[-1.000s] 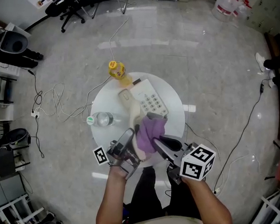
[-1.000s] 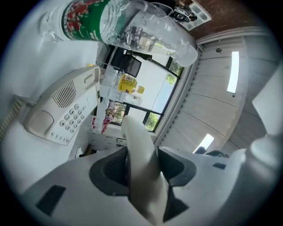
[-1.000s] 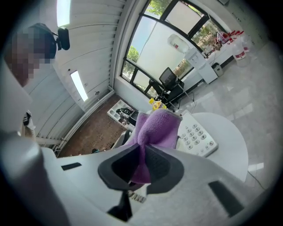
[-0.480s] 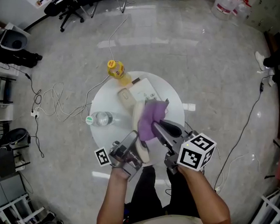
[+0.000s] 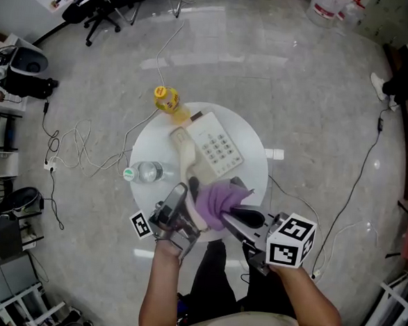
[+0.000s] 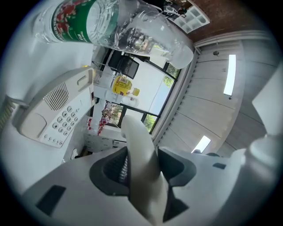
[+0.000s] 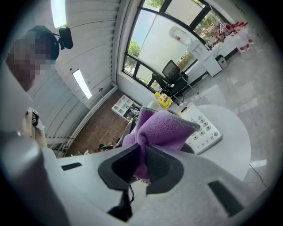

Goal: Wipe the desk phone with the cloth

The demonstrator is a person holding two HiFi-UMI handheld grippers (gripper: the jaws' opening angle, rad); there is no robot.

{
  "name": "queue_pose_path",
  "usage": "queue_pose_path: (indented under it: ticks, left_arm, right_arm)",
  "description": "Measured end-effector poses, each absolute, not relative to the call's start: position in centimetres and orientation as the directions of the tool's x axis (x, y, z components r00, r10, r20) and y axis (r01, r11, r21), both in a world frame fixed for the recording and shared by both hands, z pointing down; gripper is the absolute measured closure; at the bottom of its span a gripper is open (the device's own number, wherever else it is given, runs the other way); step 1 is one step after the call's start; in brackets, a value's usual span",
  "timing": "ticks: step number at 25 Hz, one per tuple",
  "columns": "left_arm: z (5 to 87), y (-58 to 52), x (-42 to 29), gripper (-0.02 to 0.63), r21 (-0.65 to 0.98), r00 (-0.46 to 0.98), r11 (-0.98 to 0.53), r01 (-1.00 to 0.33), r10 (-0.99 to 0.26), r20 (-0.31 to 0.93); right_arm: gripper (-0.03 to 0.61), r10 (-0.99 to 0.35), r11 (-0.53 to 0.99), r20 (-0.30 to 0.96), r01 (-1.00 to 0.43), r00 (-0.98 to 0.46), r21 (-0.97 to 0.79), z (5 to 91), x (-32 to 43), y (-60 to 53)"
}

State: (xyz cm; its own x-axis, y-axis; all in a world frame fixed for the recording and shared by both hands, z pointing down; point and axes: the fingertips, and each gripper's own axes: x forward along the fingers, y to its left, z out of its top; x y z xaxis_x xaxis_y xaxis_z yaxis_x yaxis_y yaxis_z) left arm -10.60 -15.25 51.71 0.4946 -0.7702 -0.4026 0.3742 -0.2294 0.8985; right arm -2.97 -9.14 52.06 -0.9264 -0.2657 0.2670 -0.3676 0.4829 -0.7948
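Note:
The cream desk phone (image 5: 217,147) lies on the round white table (image 5: 146,146), its keypad uncovered; it also shows in the left gripper view (image 6: 53,115) and the right gripper view (image 7: 202,128). My left gripper (image 5: 186,194) is shut on the phone's cream handset (image 5: 187,161), lifted off the base; the handset (image 6: 135,137) runs out between the jaws (image 6: 139,155). My right gripper (image 5: 231,209) is shut on a bunched purple cloth (image 5: 219,197), held just in front of the phone's near edge. The cloth (image 7: 162,128) bulges above the pinching jaws (image 7: 143,165).
A clear water bottle (image 5: 145,172) lies on the table's left side, and a yellow bottle (image 5: 167,100) lies at the far edge. Cables (image 5: 79,150) trail over the floor to the left. Office chairs (image 5: 103,5) stand far off at upper left.
The purple cloth went out over the keypad and has come back toward the near edge, leaving the keys bare. The left gripper with the handset has stayed roughly in place.

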Motion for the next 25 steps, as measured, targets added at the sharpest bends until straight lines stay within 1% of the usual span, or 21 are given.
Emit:
queue_pose_path:
  ticks: [8, 12, 16, 19, 22, 25]
  left_arm:
    - [51.5, -14.4, -8.7, 0.414, 0.908, 0.557, -0.224, 0.353, -0.729, -0.397]
    - [51.4, -13.6, -7.3, 0.413, 0.928, 0.612, -0.22, 0.301, -0.702, -0.365]
    - [51.1, -13.4, -7.0, 0.414, 0.936, 0.62, -0.221, 0.273, -0.704, -0.347]
    - [51.2, -13.2, -6.8, 0.414, 0.954, 0.647, -0.217, 0.209, -0.701, -0.301]
    - [51.4, -12.7, -6.2, 0.413, 0.967, 0.687, -0.224, 0.123, -0.684, -0.246]
    - [51.0, -12.6, -5.8, 0.413, 0.964, 0.719, -0.265, 0.039, -0.662, -0.211]
  right_arm:
    - [0.552, -0.377, 0.458, 0.268, -0.431, -0.886, -0.778, 52.1, -2.7, -12.8]
    - [0.552, -0.441, 0.444, 0.263, -0.463, -0.858, -0.767, 51.7, -2.6, -15.0]
    - [0.552, -0.498, 0.415, 0.267, -0.497, -0.825, -0.762, 51.3, -1.9, -16.3]
    - [0.552, -0.557, 0.396, 0.278, -0.545, -0.782, -0.739, 50.6, -0.5, -17.1]
    - [0.552, -0.593, 0.46, 0.287, -0.609, -0.752, -0.646, 48.6, 0.7, -17.7]
    - [0.552, -0.559, 0.597, 0.305, -0.63, -0.771, -0.497, 46.0, -0.5, -17.5]
